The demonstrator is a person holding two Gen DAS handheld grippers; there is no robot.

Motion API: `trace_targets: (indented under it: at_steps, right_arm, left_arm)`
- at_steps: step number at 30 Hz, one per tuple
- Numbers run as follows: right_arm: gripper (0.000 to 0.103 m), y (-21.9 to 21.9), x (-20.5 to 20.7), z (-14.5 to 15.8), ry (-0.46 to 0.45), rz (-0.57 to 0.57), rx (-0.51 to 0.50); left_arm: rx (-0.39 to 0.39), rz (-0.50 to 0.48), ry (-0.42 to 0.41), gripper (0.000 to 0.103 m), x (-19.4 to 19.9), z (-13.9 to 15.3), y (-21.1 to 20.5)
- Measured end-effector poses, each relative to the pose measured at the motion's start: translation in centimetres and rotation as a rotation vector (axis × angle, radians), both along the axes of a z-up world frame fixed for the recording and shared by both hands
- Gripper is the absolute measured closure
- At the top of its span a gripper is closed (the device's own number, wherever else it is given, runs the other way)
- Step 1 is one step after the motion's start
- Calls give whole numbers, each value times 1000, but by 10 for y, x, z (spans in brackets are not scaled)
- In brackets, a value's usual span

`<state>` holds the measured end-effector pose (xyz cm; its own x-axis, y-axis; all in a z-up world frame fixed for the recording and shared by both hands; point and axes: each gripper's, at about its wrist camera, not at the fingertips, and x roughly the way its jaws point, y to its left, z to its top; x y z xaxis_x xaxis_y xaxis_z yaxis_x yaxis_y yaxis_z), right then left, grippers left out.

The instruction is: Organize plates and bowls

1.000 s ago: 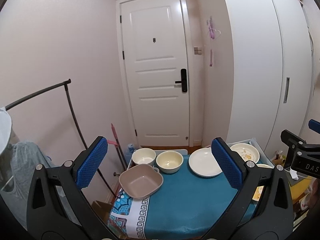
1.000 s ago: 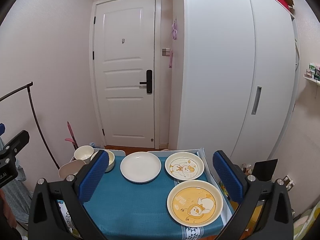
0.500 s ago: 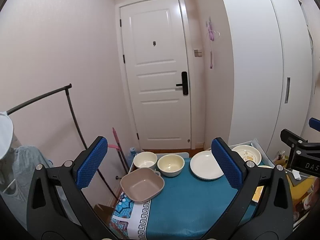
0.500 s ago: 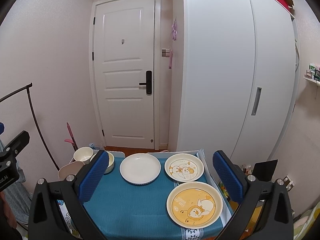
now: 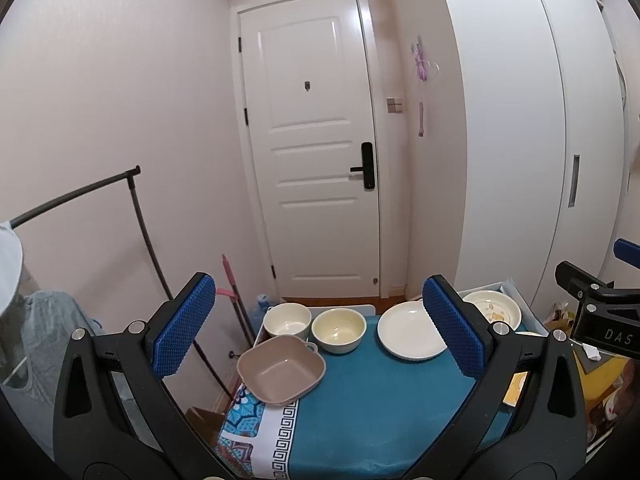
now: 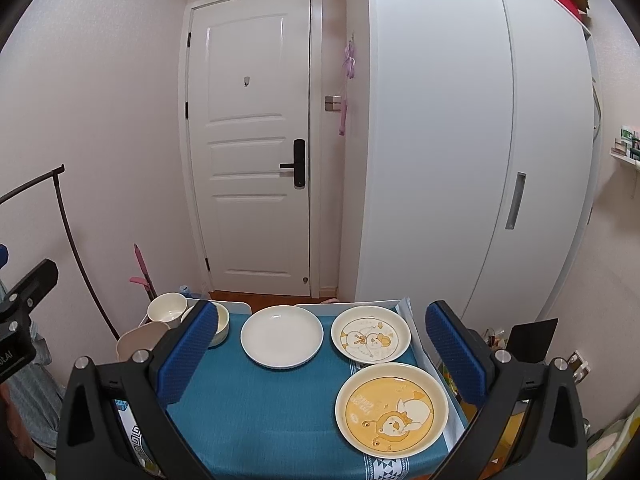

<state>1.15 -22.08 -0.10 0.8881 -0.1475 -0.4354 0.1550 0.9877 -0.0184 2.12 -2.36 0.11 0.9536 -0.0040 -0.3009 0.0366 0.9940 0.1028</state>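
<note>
A small table with a teal cloth (image 5: pixel 372 408) holds the dishes. At its left are a tan square bowl (image 5: pixel 281 369), a white bowl (image 5: pixel 287 320) and a cream bowl (image 5: pixel 338 329). A plain white plate (image 6: pixel 281 336) sits mid-back, a white cartoon plate (image 6: pixel 370 339) at back right, a yellow cartoon plate (image 6: pixel 391 409) at front right. My left gripper (image 5: pixel 316 324) is open and empty above the table's left part. My right gripper (image 6: pixel 320 356) is open and empty above the right part.
A white door (image 6: pixel 256 144) stands behind the table, a white wardrobe (image 6: pixel 460 140) to the right. A black clothes rail (image 5: pixel 140 216) and a pink mop (image 5: pixel 232 292) stand at the left. Clutter lies on the floor at the right (image 5: pixel 600 380).
Both grippers have tilted up slightly, so the table sits lower in both views. No dish has moved.
</note>
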Motion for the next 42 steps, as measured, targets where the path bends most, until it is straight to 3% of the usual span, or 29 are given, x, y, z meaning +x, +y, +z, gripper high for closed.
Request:
trace_targets:
  at_steps: [32, 42]
  right_arm:
    - [0, 0, 12, -10, 32, -15, -2]
    - [0, -22, 26, -12, 41, -24, 34]
  left_arm:
    - [6, -16, 33, 0, 22, -4, -7]
    - [-12, -115, 52, 0, 69, 2, -21]
